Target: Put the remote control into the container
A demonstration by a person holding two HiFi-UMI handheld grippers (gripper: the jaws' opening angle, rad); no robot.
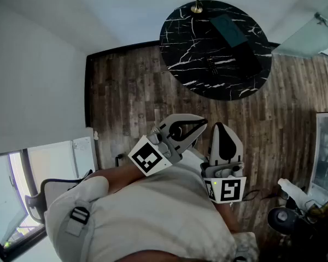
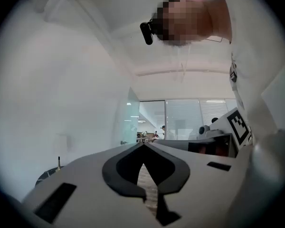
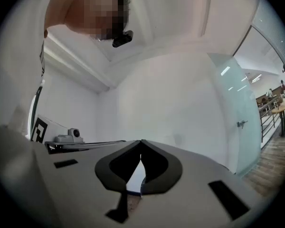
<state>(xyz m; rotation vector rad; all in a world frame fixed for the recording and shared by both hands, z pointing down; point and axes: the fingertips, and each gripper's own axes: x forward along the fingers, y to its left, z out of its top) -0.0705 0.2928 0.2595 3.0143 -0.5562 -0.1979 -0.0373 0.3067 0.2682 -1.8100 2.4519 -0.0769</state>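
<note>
Nothing done yet: remote (image 1: 212,67) was seen on table (image 1: 177,42), outside container (image 1: 229,29). Left gripper (image 1: 202,124) and right gripper (image 1: 219,126) were held closed, empty, well apart from it.

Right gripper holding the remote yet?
No, the right gripper has its jaws tip to tip with nothing between them, and the remote control lies on the round black table.

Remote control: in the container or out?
Out: remote control lies on the marble table, apart from the container.
</note>
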